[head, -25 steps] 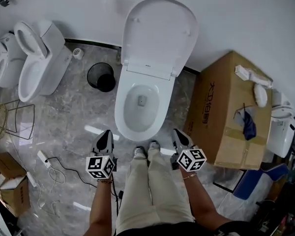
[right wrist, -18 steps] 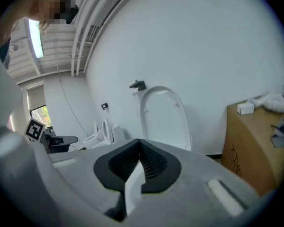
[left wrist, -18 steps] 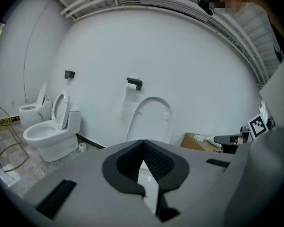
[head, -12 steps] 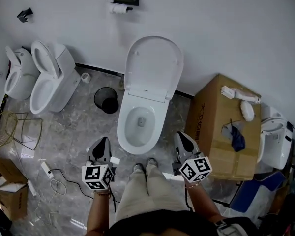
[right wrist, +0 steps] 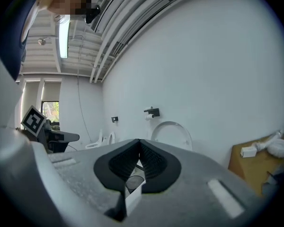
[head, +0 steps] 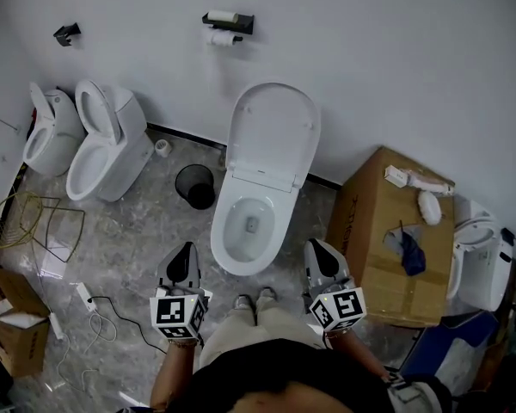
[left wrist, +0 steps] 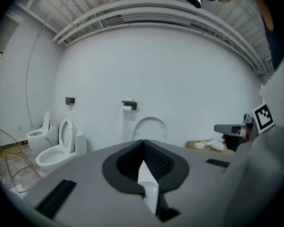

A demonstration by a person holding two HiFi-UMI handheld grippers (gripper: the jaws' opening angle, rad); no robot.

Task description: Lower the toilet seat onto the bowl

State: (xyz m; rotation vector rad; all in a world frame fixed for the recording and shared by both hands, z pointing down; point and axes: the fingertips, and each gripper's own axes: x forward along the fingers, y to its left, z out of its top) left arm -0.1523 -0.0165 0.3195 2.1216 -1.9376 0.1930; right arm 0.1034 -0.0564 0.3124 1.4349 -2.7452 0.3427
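- Step in hand: approach only, no contact yet. The toilet seat [head: 273, 134] stands upright against the wall, ahead of both sets of fingers, between their lines and well apart from them. The bowl [head: 226, 249] lies just ahead of your fingers with its rim bare.
- Left gripper [head: 186, 253]: fingers clenched together, nothing between them.
- Right gripper [head: 316, 248]: the same, clenched on nothing.
- Next move, as a judgement: reach forward over the bowl to the seat's top edge, catch it with a fingertip or open up and pinch it, tip it toward you, then ease it down so it doesn't slam.
- Writing: dark print runs down the side of the cardboard box [head: 387, 256], right of the right fingers. Too small to read.
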